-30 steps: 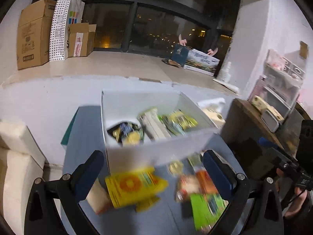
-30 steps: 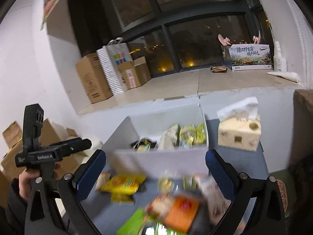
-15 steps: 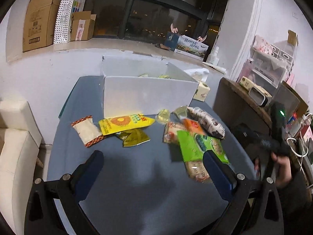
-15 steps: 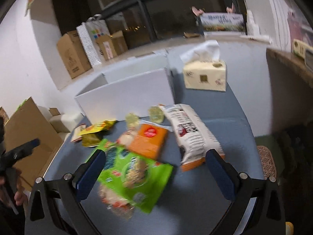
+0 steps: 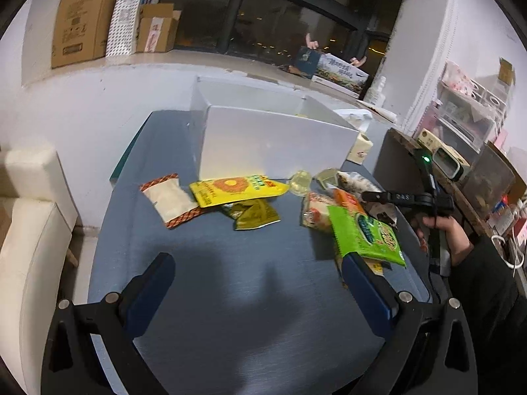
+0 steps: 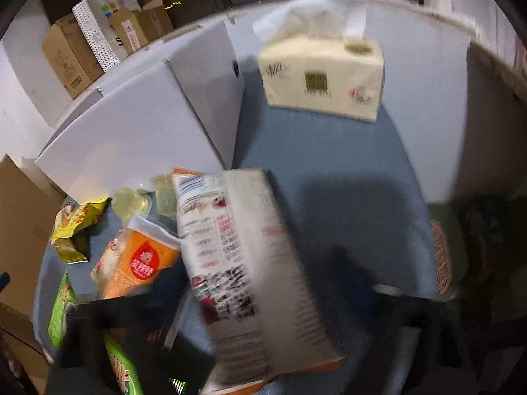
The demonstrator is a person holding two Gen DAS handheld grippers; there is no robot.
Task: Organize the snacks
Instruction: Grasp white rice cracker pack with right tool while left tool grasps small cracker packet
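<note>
A white box [image 5: 276, 141] stands at the back of the blue table [image 5: 230, 283]. Loose snacks lie before it: a white packet with orange edges [image 5: 169, 199], a yellow packet [image 5: 235, 189], an olive packet [image 5: 252, 215], an orange packet [image 6: 138, 260], a green bag [image 5: 365, 233]. My left gripper [image 5: 257, 279] is open and empty above the table's bare front. My right gripper [image 6: 263, 316] is low over a long white bag [image 6: 243, 263], which lies between its blurred, dark jaws; whether they grip it I cannot tell. It shows from the side in the left wrist view [image 5: 395, 197].
A tissue box [image 6: 322, 72] stands right of the white box. Two clear jelly cups [image 6: 131, 201] lie by the box front. Cardboard boxes [image 5: 82, 19] sit on the window ledge. A cream sofa [image 5: 26, 230] is left of the table, a cluttered shelf [image 5: 461, 164] right.
Both grippers have dropped and moved closer to the table. The right gripper has come down over the long white bag, which now fills its view.
</note>
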